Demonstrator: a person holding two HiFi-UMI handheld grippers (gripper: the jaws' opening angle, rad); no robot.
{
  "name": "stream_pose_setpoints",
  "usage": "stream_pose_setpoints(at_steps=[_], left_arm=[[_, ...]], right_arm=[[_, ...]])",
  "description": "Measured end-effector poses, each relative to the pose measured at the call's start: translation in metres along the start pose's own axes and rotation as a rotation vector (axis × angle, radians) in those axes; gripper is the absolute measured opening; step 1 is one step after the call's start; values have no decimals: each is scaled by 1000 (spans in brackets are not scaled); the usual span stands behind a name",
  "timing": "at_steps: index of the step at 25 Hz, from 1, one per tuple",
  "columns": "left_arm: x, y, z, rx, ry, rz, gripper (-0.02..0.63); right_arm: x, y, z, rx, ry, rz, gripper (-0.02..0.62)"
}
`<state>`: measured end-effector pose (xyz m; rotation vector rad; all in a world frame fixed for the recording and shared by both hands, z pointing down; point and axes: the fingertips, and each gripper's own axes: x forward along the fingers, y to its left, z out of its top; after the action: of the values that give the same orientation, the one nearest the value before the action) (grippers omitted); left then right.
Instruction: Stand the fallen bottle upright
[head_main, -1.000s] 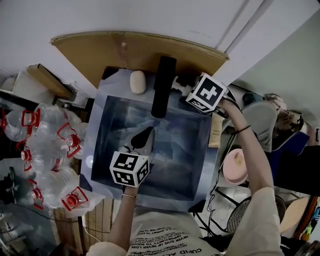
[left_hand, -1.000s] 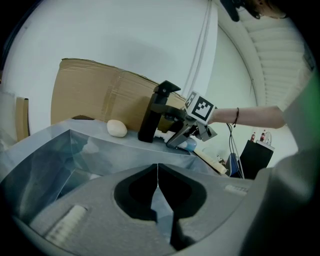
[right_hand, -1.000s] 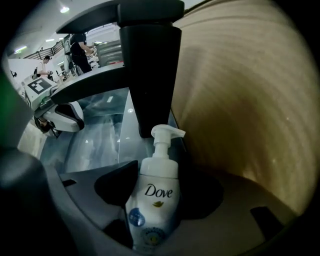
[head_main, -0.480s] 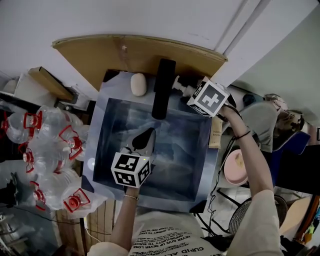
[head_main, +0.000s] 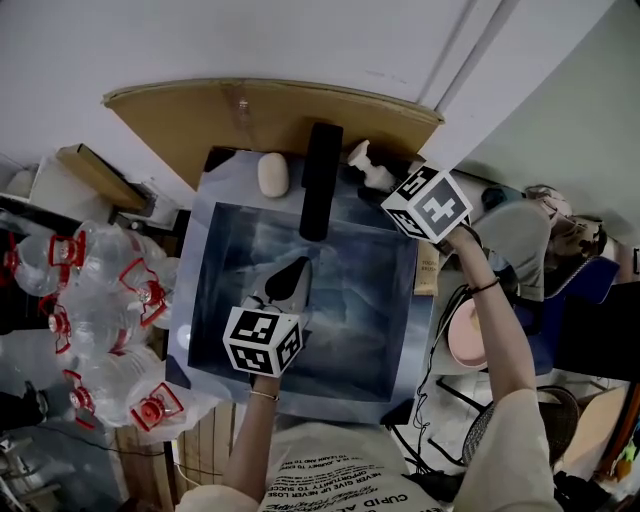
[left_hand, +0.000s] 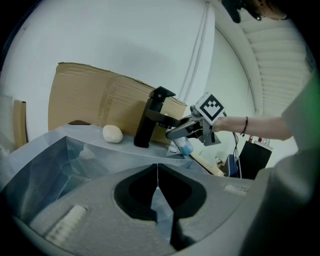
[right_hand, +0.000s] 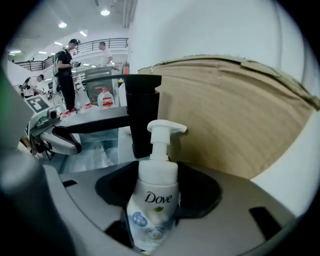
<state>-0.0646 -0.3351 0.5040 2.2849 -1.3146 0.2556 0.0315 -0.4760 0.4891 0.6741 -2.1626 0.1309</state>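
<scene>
**Q:** How will the bottle (head_main: 366, 163) handle?
**A:** Probably light, stiff and smooth. Grip the body, as the right gripper (right_hand: 159, 197) does, jaws wide and clamped on it.

**Q:** Appearance and place?
**A:** White pump bottle, blue-printed label, at the sink's (head_main: 300, 405) far right corner beside the tap (head_main: 319, 180). Left gripper (left_hand: 158, 190): closed, empty.

Your bottle (right_hand: 152, 200) is smooth, glossy plastic. The sink (head_main: 200, 300) you work over is dull-sheened metal; at its far edge stand a matt tap (head_main: 320, 180) and creased, matt cardboard (head_main: 260, 110). The jugs (head_main: 100, 310) are clear plastic.
</scene>
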Motion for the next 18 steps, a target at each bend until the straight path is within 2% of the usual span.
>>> stream_pose_setpoints(at_steps=[9, 18], left_arm=[[-1, -8, 3, 7, -6, -14, 25], [-3, -16, 1, 12, -8, -21, 25]], right_arm=[[-30, -11, 21, 180, -218, -65, 239], [-55, -23, 40, 411, -561, -202, 241]])
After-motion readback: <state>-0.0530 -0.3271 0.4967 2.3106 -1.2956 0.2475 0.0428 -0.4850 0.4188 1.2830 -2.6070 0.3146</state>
